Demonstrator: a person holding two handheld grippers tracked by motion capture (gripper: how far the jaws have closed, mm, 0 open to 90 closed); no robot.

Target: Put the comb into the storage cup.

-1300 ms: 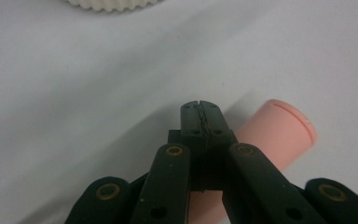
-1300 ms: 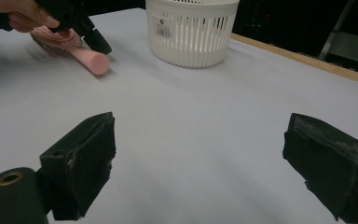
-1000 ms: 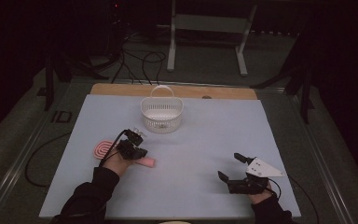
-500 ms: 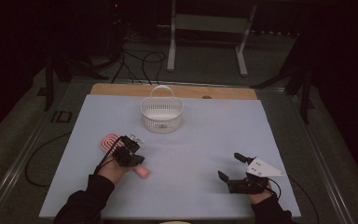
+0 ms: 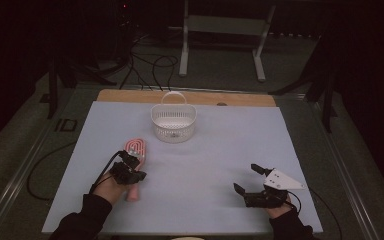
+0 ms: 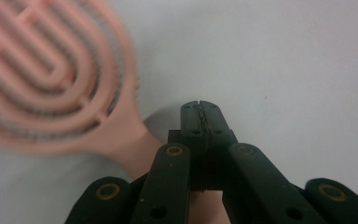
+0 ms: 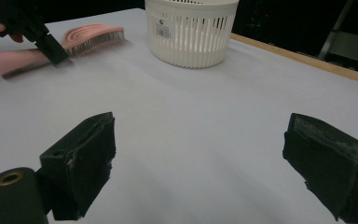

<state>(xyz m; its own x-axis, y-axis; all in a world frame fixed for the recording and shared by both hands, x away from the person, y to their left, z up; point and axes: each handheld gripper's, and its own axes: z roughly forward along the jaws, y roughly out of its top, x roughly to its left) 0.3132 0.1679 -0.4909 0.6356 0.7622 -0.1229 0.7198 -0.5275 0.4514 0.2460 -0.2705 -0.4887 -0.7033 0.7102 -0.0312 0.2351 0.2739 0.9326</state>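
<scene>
Left claw closed beside pink brush.
Brush handle partly hidden under the hand, apparently ungripped; right claw gapes wide, holding nothing, near tabletop right.

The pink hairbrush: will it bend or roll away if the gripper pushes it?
The pink hairbrush looks like hard moulded plastic, so probably stiff. It lies flat on the table, so it likely slides rather than rolls. Its open slotted head suggests it is light.

Pink vented hairbrush flat on table, bristles down.
</scene>
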